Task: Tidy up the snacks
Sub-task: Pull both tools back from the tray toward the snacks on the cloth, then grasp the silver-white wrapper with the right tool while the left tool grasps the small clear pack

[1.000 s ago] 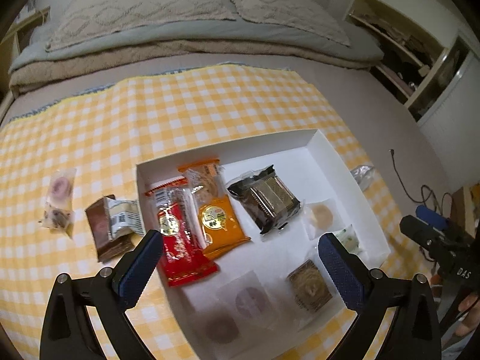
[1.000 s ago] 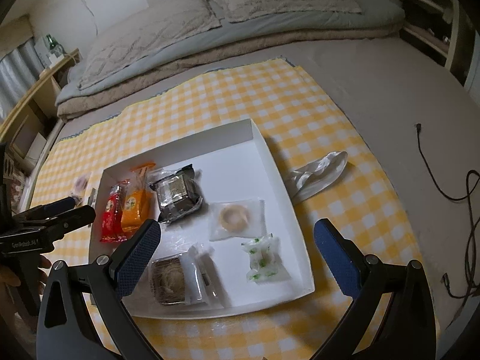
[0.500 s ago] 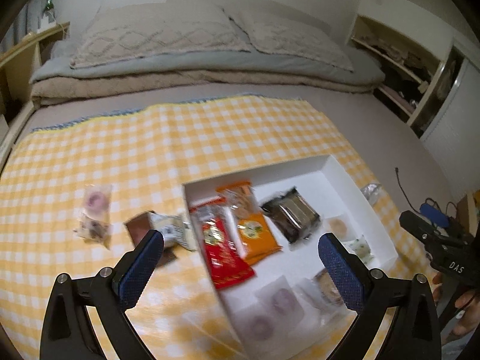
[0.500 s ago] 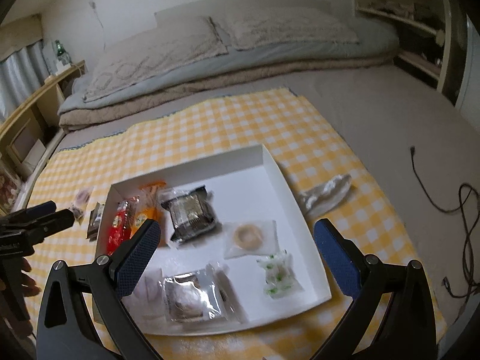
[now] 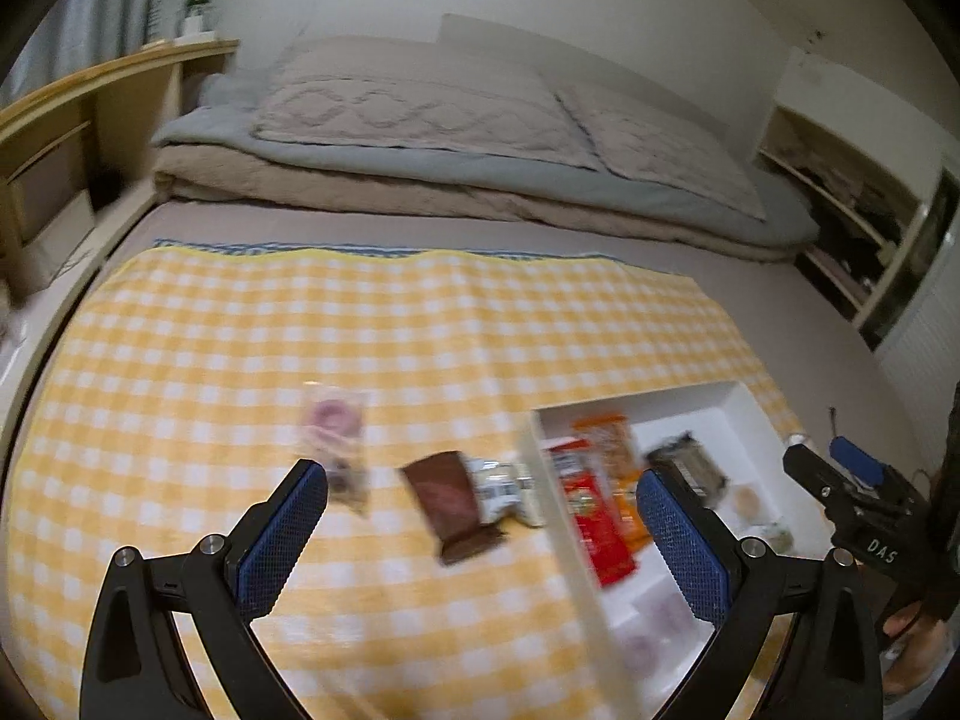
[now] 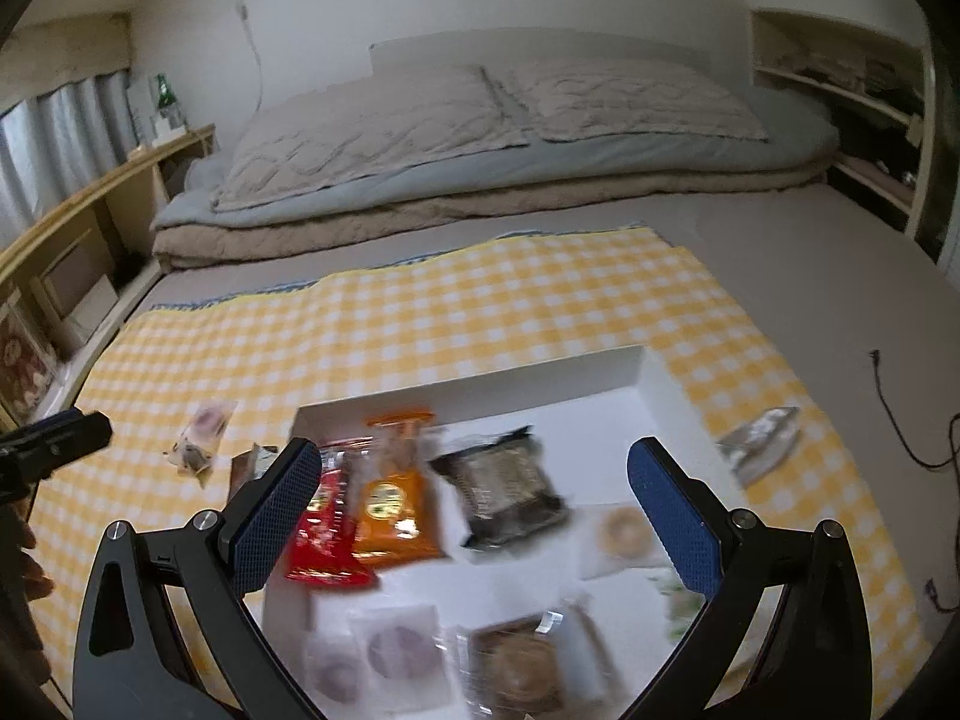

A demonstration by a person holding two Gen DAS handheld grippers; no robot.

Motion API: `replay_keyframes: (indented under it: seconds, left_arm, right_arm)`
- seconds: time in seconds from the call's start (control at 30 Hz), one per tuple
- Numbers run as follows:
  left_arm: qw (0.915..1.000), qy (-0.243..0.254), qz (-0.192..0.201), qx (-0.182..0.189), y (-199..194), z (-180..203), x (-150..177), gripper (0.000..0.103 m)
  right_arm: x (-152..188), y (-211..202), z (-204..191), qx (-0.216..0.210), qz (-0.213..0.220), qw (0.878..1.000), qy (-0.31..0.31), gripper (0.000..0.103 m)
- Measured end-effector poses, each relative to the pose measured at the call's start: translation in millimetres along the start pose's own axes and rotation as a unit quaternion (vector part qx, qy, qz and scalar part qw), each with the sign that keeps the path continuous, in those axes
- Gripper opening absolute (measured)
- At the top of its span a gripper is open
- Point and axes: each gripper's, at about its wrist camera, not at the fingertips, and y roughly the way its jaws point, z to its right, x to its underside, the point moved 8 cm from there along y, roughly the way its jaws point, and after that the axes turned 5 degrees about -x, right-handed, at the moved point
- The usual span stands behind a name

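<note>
A white tray (image 5: pixel 741 399) (image 6: pixel 657 384) on a yellow checked cloth holds several snacks: a red packet (image 5: pixel 591 510) (image 6: pixel 321 525), an orange packet (image 6: pixel 390 495), a dark packet (image 6: pixel 507 483) and clear-wrapped cookies (image 6: pixel 621 531). On the cloth left of the tray lie a brown bar (image 5: pixel 453 504) with a white packet (image 5: pixel 501 483) and a clear bag with a purple cookie (image 5: pixel 333 420) (image 6: pixel 201 432). My left gripper (image 5: pixel 480 510) is open and empty above the brown bar. My right gripper (image 6: pixel 468 492) is open and empty above the tray.
A crumpled clear wrapper (image 6: pixel 759 441) lies on the cloth right of the tray. A folded futon with pillows (image 5: pixel 456 138) lies behind the cloth. Wooden shelves (image 5: pixel 66 138) stand at the left, open shelving (image 5: pixel 840 204) at the right. A black cable (image 6: pixel 900 414) lies on the floor.
Both views have tilted up and pulled back. The left gripper has swung left, from over the tray to over the brown bar on the cloth. Both grippers stay open.
</note>
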Motion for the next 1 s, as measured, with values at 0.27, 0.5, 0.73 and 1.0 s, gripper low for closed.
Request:
replay_keyframes:
  seconds: [0.27, 0.5, 0.73, 1.0]
  left_arm:
    - [0.9991, -0.030, -0.001, -0.032, 2, -57, 11, 0.103]
    - [0.9976, 0.014, -0.003, -0.068, 24, -85, -3, 0.103]
    - [0.9970, -0.023, -0.066, -0.034, 95, -86, 4, 0.081]
    - [0.9887, -0.005, -0.142, -0.047, 163, -72, 11, 0.071]
  right_arm:
    - [13, 29, -57, -0.028, -0.012, 0.999, -0.027, 0.103]
    - [20, 38, -111, -0.053, -0.017, 0.995, -0.078, 0.103]
    - [36, 70, -150, -0.090, -0.083, 0.987, -0.106, 0.096]
    - [48, 122, -180, -0.085, -0.162, 0.974, -0.131, 0.062]
